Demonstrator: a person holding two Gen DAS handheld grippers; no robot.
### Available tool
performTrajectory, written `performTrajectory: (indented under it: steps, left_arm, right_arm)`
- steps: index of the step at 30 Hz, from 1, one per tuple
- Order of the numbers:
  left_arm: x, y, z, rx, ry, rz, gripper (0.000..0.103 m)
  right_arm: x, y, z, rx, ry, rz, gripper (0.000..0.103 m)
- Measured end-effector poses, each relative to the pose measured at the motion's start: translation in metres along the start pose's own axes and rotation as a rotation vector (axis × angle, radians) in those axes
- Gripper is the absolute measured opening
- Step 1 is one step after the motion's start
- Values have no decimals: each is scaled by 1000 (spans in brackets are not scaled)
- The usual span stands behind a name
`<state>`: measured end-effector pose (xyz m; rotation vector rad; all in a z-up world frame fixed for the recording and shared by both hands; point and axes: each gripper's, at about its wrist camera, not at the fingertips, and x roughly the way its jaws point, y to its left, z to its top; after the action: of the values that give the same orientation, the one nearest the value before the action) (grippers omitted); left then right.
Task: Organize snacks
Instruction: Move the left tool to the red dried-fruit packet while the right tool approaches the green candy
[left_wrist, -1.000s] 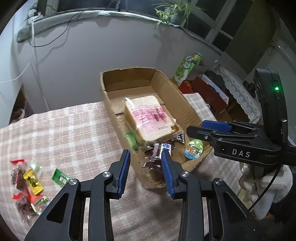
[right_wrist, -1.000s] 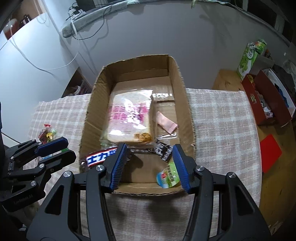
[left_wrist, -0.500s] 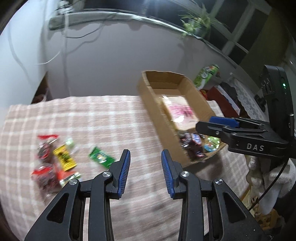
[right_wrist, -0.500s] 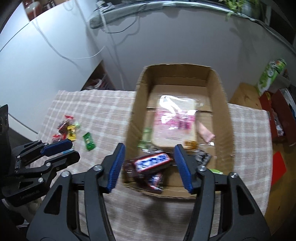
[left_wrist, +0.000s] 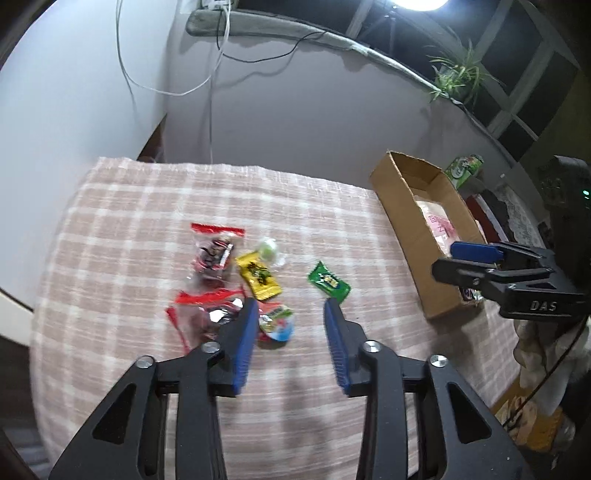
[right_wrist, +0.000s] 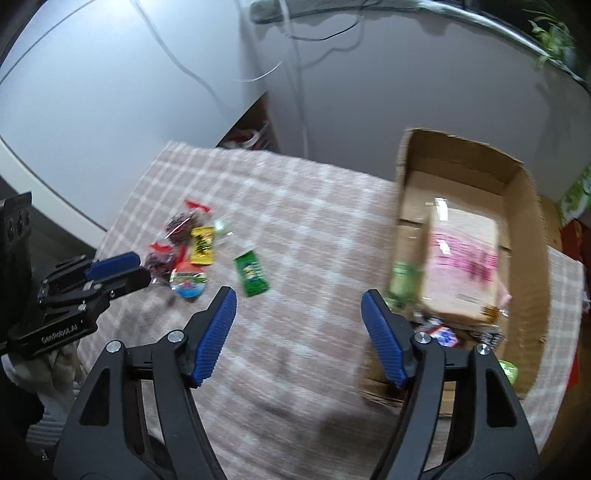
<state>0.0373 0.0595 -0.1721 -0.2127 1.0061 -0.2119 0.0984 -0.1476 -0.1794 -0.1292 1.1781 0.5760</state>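
Observation:
A cardboard box (right_wrist: 524, 229) at the table's right holds a bread pack (right_wrist: 461, 266), chocolate bars (right_wrist: 443, 334) and other snacks; it also shows in the left wrist view (left_wrist: 417, 236). Loose snacks lie on the checked cloth at the left: a green packet (left_wrist: 328, 283), a yellow packet (left_wrist: 258, 275), a jelly cup (left_wrist: 277, 325) and red-sealed bags (left_wrist: 214, 254). My left gripper (left_wrist: 290, 328) is open and empty, just above the jelly cup. My right gripper (right_wrist: 299, 332) is open and empty, over the cloth between the green packet (right_wrist: 252, 273) and the box.
The checked tablecloth (left_wrist: 147, 221) covers the table, with a white wall and hanging cables (left_wrist: 210, 74) behind. A green carton (left_wrist: 463, 170) and a red box stand beyond the cardboard box. A plant (left_wrist: 458, 74) sits on the windowsill.
Both grippers have swung left, away from the box and toward the loose snacks. The right jaws have opened wider. The snacks in the box stay there.

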Motion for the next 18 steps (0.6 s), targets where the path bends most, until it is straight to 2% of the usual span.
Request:
performTrajectory:
  steps: [2, 7, 18]
  left_arm:
    - [0, 5, 0, 58, 7, -1, 56]
    - [10, 18, 0, 148, 56, 42, 56]
    - [42, 26, 6, 267, 142, 48, 56]
  right_arm:
    - [8, 9, 1, -19, 21, 11, 73]
    - [30, 25, 3, -52, 75, 20, 73]
    - [79, 38, 11, -57, 154, -13, 73]
